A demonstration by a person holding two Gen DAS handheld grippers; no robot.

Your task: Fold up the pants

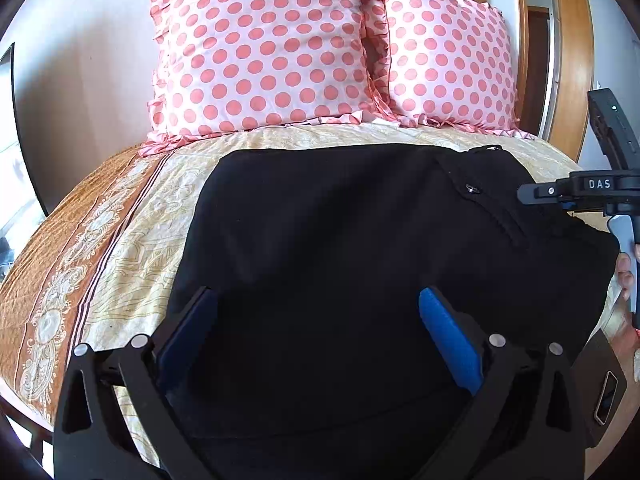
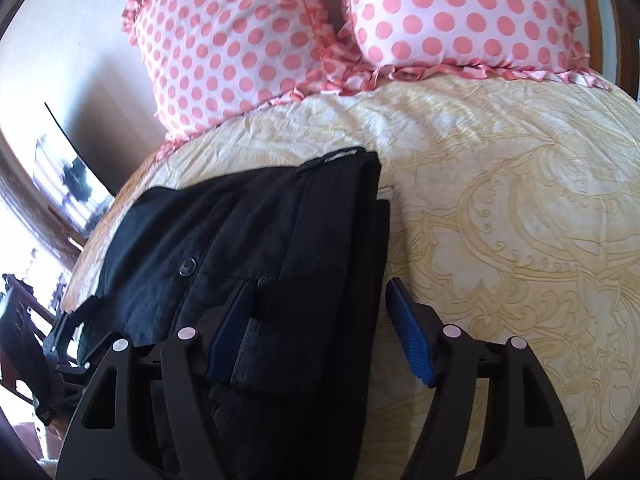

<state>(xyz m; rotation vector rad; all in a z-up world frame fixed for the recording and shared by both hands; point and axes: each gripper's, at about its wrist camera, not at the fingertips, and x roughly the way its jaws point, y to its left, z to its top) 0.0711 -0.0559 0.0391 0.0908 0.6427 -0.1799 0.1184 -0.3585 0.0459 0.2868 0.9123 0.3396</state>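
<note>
On the bed [image 2: 500,200], the black pants [image 1: 340,232] look folded small, both the left gripper [image 1: 316,320] and right gripper [image 2: 320,320] have jaws apart, holding nothing, so next they should smooth or tidy the pile.

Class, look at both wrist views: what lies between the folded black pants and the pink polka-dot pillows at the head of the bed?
Only a bare strip of cream paisley bedspread separates the folded black pants from the pink polka-dot pillows. The right wrist view shows it best; the left wrist view agrees.
</note>
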